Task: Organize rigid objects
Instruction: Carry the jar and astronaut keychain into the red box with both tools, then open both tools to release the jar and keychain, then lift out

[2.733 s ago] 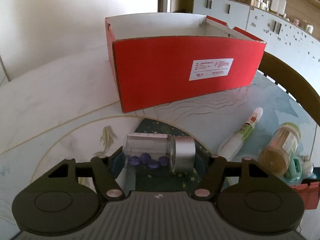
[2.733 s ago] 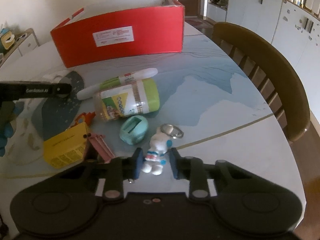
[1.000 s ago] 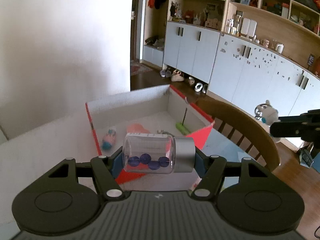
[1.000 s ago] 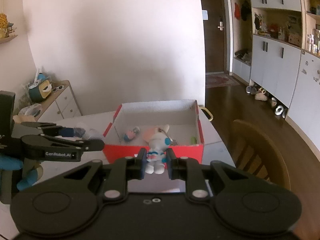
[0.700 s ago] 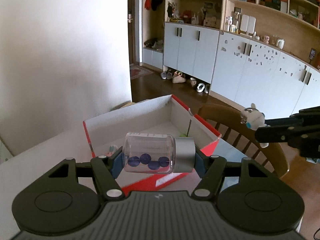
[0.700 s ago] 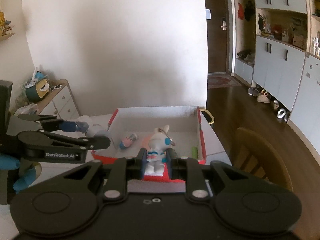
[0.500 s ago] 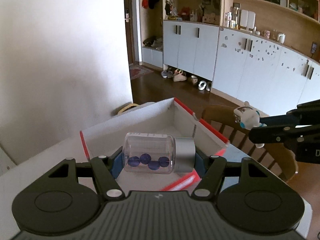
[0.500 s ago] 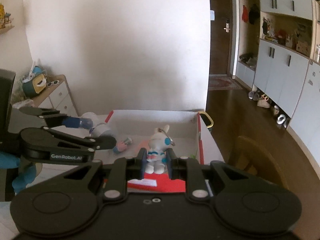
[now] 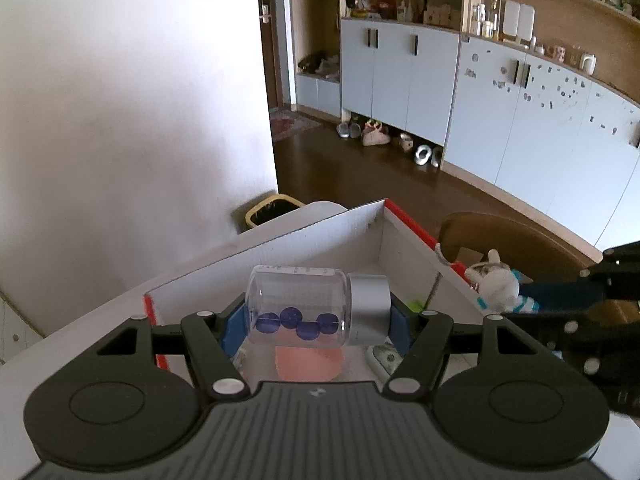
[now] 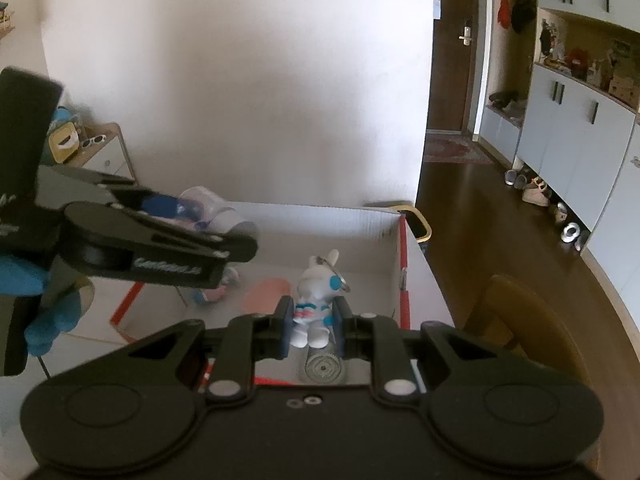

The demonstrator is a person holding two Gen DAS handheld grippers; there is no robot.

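We are seeing the left tool (image 9: 316,316) gripping a clear jar (image 9: 298,306) sideways, blue pads pressing on its base and its silver cap (image 9: 369,304), jaws standing fairly wide around it. Four dark blue balls (image 9: 298,322) are lying inside the jar. The jar is hanging over the open red box (image 9: 412,226).

We are seeing the right tool (image 10: 311,322) clamping a small white rabbit figure (image 10: 316,300) with blue patches and a metal key ring (image 10: 340,282), jaws nearly closed on its body. The figure is also hanging over the box (image 10: 404,264).

The left wrist view is giving us the jar contents sharply, plus a pink round thing (image 9: 308,362) on the box floor under the jar and a green bit (image 9: 414,305) by the right wall. It is showing the right tool (image 9: 532,300) only as a dark arm at the right edge, rabbit (image 9: 494,286) at its tip.

The right wrist view is showing the left tool (image 10: 192,216) from the side, blurred, with the jar (image 10: 204,208) as a pale smear, and a blue-gloved hand (image 10: 48,300) behind it. It is also showing a pink-and-blue small item (image 10: 212,290) on the box floor, the pink thing (image 10: 266,294), and a ribbed grey cylinder (image 10: 322,366) below the rabbit.

The box is sitting on a pale counter (image 9: 80,320). A wooden chair (image 10: 516,320) is standing beside it. Around us we are seeing a white wall (image 10: 240,80), a dark wood floor (image 9: 380,176), pale blue cabinets (image 9: 420,88) with shoes (image 9: 376,136) below, open shelves above, and a yellow-rimmed basket (image 9: 272,210) past the counter.
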